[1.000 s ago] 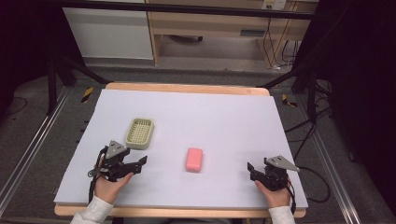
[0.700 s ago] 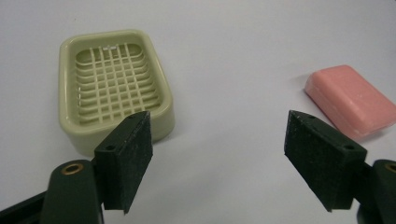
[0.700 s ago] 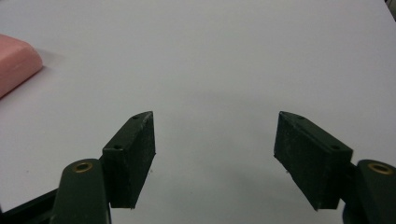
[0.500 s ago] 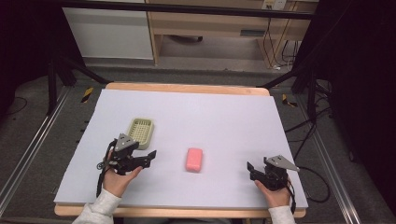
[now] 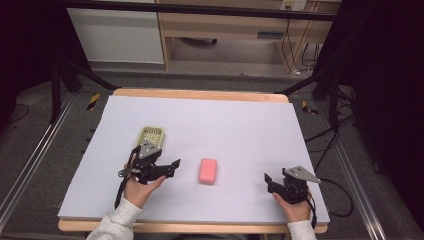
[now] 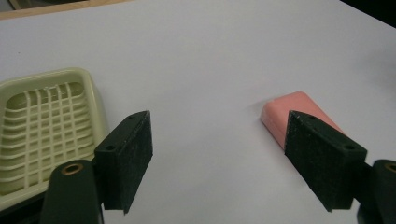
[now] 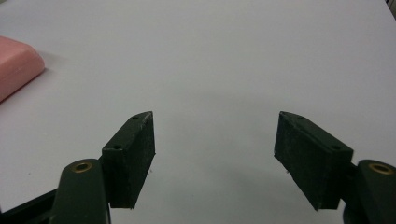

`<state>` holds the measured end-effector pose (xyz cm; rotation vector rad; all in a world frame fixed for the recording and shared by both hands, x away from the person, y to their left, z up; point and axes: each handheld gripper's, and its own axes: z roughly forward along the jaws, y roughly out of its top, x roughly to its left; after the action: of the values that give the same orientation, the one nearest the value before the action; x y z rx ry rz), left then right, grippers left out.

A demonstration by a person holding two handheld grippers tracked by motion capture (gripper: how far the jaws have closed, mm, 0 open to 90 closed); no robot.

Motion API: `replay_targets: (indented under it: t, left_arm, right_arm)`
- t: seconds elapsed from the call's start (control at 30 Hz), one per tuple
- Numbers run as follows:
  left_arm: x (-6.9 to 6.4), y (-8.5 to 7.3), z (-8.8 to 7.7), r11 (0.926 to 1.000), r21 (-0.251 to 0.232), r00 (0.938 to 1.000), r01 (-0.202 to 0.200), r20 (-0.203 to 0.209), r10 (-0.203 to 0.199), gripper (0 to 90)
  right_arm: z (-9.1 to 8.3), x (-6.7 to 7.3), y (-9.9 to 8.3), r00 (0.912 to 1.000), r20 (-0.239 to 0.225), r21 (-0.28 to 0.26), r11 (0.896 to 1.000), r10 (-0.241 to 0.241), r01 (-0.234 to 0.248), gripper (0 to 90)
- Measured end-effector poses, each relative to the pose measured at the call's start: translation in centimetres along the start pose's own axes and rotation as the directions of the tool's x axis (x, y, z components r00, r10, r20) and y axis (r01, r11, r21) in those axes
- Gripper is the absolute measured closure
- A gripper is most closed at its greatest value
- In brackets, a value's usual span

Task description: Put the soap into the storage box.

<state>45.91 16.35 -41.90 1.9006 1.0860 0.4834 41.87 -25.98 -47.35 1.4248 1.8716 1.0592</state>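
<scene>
Left gripper [image 5: 167, 167] with jaws spread wide, pink soap bar [image 5: 208, 171] just ahead by its right jaw, probably lined up for grabbing, slotted dish [image 5: 150, 135] alongside; right gripper [image 5: 272, 182] likewise spread, idle.

over the last second the left gripper [image 5: 170, 166] has travelled from the near left part of the white table [image 5: 240, 120] towards its middle. it now sits just in front of the pale green soap dish [image 5: 151, 135], jaws wide apart, closer to the pink soap bar [image 5: 208, 171] than before.
</scene>
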Motion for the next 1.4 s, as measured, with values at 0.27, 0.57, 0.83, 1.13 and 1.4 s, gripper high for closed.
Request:
replay_targets:
  t: [0.27, 0.57, 0.83, 1.13, 1.4]
  left_arm:
    - [-1.2, 0.5, 1.2, 1.0, 0.001, 0.9999, -0.005, 0.016, 0.005, 23.1]
    - [-2.6, 1.0, 2.6, 0.9999, 0.004, 0.9994, -0.011, 0.032, 0.011, 23.2]
    - [-3.4, 1.1, 3.9, 0.9998, 0.018, 0.999, -0.008, 0.043, 0.007, 23.5]
    - [-4.2, 1.1, 5.2, 0.999, 0.036, 0.9989, -0.027, 0.039, 0.026, 23.7]
    - [-5.2, 1.1, 6.5, 0.9975, 0.06, 0.9982, -0.037, 0.05, 0.034, 23.1]
  right_arm:
    - [0.1, 0.0, 0.0, 1.0, 0.0, 0.0, 1.0, -0.007, 0.007, 29.0]
    - [0.1, 0.1, 0.0, 1.0, -0.006, 0.002, 1.0, -0.001, 0.001, 29.3]
    - [0.1, 0.1, 0.0, 1.0, -0.005, 0.005, 1.0, -0.004, 0.004, 29.9]
    - [0.2, 0.1, 0.0, 0.9999, -0.006, 0.01, 1.0, -0.009, 0.01, 30.0]
    - [0.2, 0.1, -0.1, 0.9999, -0.009, 0.011, 1.0, -0.006, 0.006, 30.0]
